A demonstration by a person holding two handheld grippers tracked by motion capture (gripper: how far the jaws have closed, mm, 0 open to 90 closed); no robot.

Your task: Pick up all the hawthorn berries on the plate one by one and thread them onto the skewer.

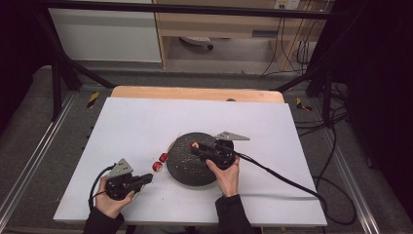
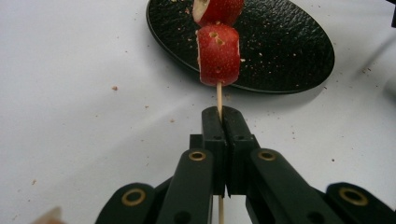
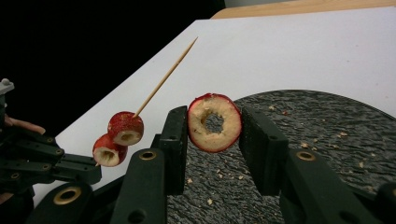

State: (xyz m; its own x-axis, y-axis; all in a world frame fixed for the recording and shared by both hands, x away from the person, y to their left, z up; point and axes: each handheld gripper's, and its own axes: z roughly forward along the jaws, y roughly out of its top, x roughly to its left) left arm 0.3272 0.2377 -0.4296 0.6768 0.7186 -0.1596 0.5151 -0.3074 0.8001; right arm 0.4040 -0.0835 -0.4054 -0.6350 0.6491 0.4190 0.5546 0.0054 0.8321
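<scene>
White table (image 1: 126,122), left tool (image 2: 219,122) clamping skewer (image 2: 218,95), upper fruit piece (image 2: 219,9) cropped, right tool (image 3: 212,135) gripping cored slice (image 3: 215,122).

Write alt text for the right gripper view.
The right gripper holds a cored red fruit ring above a black plate. At left, the left gripper holds a skewer carrying two fruit pieces.

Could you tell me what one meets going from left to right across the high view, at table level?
Left gripper holding the skewer → two red fruit pieces on the skewer → black plate → right gripper holding a cored fruit ring over the plate → its trailing cable.
</scene>
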